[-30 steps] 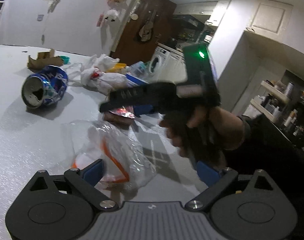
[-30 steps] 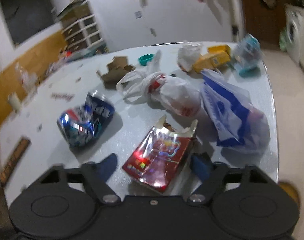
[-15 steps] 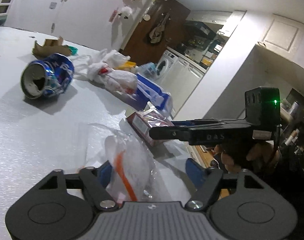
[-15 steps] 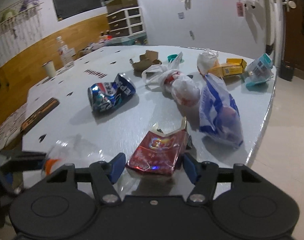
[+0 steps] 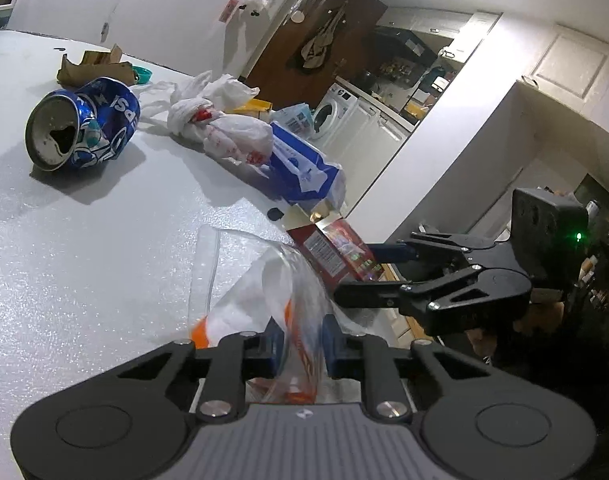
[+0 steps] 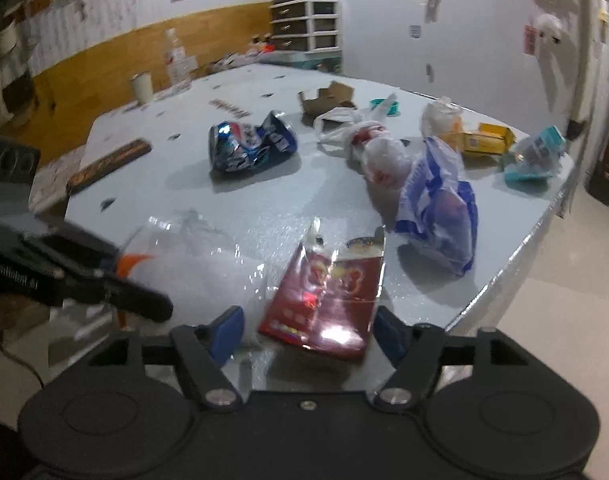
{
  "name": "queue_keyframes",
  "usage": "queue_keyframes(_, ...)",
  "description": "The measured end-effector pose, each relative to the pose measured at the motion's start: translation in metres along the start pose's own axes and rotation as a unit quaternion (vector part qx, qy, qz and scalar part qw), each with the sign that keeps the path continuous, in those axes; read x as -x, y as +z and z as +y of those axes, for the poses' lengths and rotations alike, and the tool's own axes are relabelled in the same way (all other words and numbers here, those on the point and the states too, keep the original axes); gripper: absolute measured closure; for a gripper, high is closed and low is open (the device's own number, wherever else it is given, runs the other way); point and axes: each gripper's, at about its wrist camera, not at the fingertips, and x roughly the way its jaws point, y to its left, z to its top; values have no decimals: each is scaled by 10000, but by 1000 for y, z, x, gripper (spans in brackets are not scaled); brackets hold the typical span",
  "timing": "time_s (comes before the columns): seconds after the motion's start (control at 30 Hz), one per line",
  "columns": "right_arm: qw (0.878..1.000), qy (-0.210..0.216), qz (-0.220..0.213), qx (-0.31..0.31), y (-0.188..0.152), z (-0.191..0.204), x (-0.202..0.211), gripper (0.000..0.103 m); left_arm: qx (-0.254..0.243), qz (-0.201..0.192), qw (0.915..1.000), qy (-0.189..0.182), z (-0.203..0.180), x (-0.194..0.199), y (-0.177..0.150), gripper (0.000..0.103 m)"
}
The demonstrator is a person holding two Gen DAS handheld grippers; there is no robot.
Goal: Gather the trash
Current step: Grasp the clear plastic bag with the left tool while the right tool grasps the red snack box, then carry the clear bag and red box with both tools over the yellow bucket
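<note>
The left gripper is closing on the near end of a clear plastic bag with orange print, its blue pads pinching the crumpled film between them. The bag lies on the white table at its near edge, its long axis running away from the gripper toward the middle of the table; its far end is flat and see-through. Whether it holds anything I cannot tell.

Just to its right lies a flattened red carton, glossy, with a torn-open top flap. Its long axis points away from the right gripper, open end toward the far side of the table. The right gripper's blue pads stand either side of the carton's near end without pressing on it, and its jaws are opening.

Beyond the carton a blue-and-white plastic bag lies bulging; something reddish shows through it. Behind that sits a knotted white plastic bag with red print, stuffed full, its loose handles pointing to the far side.

To the left lies a crushed blue soda can on its side, its open top facing the left wrist camera.

Farther back are a torn piece of brown cardboard, a small teal lid, a yellow box and a clear cup with a teal lid tipped over near the table's far right edge.
</note>
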Motion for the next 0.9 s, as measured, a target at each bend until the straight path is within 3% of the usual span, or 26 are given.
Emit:
queue_keyframes(0.17, 9992, -62, -132, -384, 5, 5, -5, 21, -63, -234, 9990, 363, -6, 11, -2, 85)
queue_keyframes(0.37, 9965, -478, -101, -674, 10, 10, -21, 22, -461, -599, 9884, 1315, -17, 30, 1, 87)
queue_keyframes(0.47, 9941, -688, -55, -836, 7, 11, -26, 30, -643, -667, 9814, 1679, -22, 34, 3, 87)
queue_keyframes(0.57, 9914, -1042, -65, -793, 6, 17, -27, 47, -807, -768, 9734, 2001, -26, 35, 3, 87)
queue_keyframes(0.9, 9889, -1141, -417, -858, -4, 23, -1, 50, -1084, -1038, 9606, 2340, -49, 34, 1, 91)
